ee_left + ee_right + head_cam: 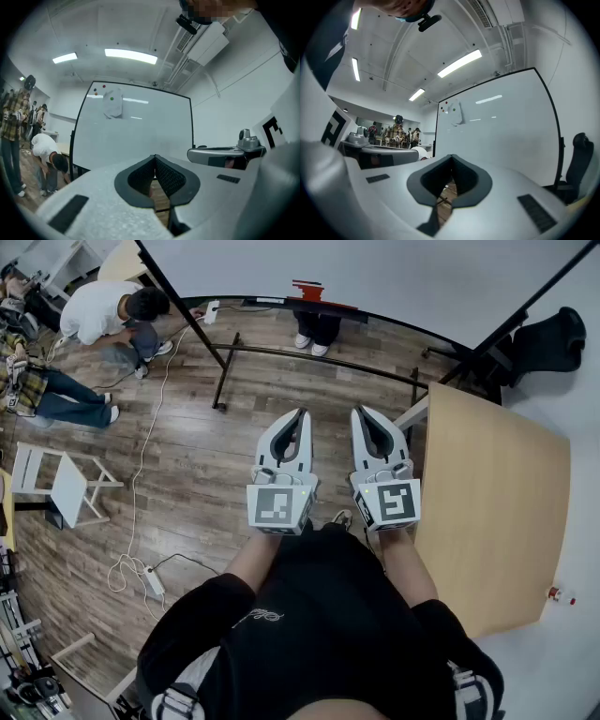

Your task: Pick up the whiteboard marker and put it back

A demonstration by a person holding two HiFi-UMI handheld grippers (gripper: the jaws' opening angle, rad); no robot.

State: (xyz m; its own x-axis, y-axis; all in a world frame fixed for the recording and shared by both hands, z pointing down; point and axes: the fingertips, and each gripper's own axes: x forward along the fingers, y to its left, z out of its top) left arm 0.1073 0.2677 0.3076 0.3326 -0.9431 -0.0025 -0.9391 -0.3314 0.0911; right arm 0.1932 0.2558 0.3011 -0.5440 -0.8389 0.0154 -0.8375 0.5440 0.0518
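My left gripper (300, 415) and right gripper (359, 412) are held side by side and level over the wooden floor, both pointing at the whiteboard (375, 273). Each is shut, tips touching, with nothing between them. In the left gripper view the jaws (154, 157) meet in front of the whiteboard (136, 136); the right gripper view shows the same (451, 157), with the board (497, 131) ahead. A small red thing (307, 289) lies on the board's lower ledge; I cannot tell whether it is the marker. A white eraser-like pad (113, 104) hangs high on the board.
A light wooden table (487, 512) stands close on the right, a black office chair (553, 338) beyond it. The board's black frame legs (281, 352) cross the floor ahead. A person in a white shirt (108, 310) bends at far left. A white stool (66, 486) and floor cable (150, 579) lie left.
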